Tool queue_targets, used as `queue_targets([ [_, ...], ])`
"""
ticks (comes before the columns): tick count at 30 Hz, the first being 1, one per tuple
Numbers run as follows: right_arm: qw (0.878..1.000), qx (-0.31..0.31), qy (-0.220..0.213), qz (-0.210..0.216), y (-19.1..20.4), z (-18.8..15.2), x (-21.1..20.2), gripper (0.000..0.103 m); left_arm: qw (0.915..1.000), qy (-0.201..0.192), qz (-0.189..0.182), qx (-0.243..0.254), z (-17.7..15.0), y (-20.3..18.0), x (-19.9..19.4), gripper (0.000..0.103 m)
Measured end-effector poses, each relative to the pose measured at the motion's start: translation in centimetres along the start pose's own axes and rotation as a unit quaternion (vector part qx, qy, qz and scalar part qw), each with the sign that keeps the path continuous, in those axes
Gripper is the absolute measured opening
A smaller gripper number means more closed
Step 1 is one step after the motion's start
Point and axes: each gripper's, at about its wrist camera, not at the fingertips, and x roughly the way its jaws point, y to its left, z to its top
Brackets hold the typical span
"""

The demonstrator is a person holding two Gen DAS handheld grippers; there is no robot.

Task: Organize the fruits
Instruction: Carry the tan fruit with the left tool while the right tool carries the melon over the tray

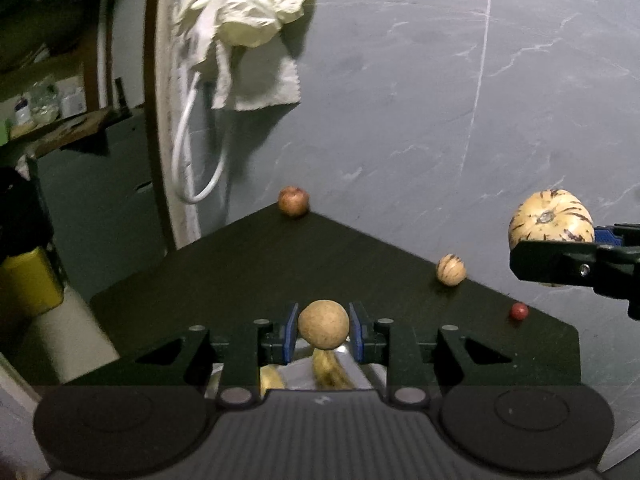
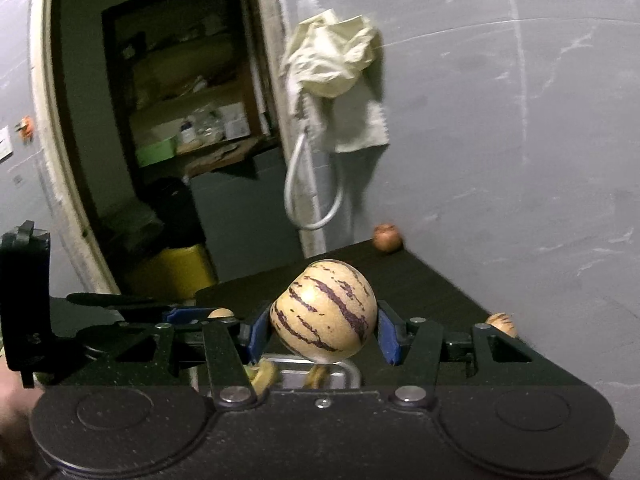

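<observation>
My left gripper (image 1: 323,330) is shut on a small round tan fruit (image 1: 323,323), held above a metal tray (image 1: 352,364) with bananas (image 1: 328,372) in it. My right gripper (image 2: 323,330) is shut on a cream melon with purple stripes (image 2: 324,310), above the same tray (image 2: 340,372). That melon (image 1: 550,226) and right gripper (image 1: 560,260) show at the right edge of the left wrist view. On the dark table (image 1: 248,264) lie a reddish apple (image 1: 294,201) at the far corner, a small striped melon (image 1: 451,270) and a tiny red fruit (image 1: 519,311).
A grey wall (image 1: 440,80) backs the table. A cream cloth (image 1: 248,12) and a white cable loop (image 1: 192,160) hang by the door frame. A yellow container (image 1: 28,280) stands on the floor to the left. The doorway (image 2: 160,120) opens onto cluttered shelves.
</observation>
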Motion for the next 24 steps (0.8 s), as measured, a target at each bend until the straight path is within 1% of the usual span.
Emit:
queue_targets([
  [5,1.000,-0.010,0.018,0.021,1.5,-1.1,0.6,0.055,0.9998,0.013,0.008,-0.016,-1.8,1.0,-0.7,0.028],
  [10,0.999,-0.014,0.044,0.029,2.1,-2.7,1.3,0.055,0.9987,0.043,0.008,-0.027,-4.7,1.7,-0.8,0.028],
  [19,0.992,-0.027,0.120,0.033,2.7,-8.1,3.3,0.055,0.9939,0.104,0.003,-0.038,-10.0,2.3,0.3,0.028],
  [24,0.987,-0.020,0.158,0.031,2.5,-10.4,5.2,0.055,0.9910,0.126,0.009,-0.043,-11.6,3.2,1.3,0.028],
])
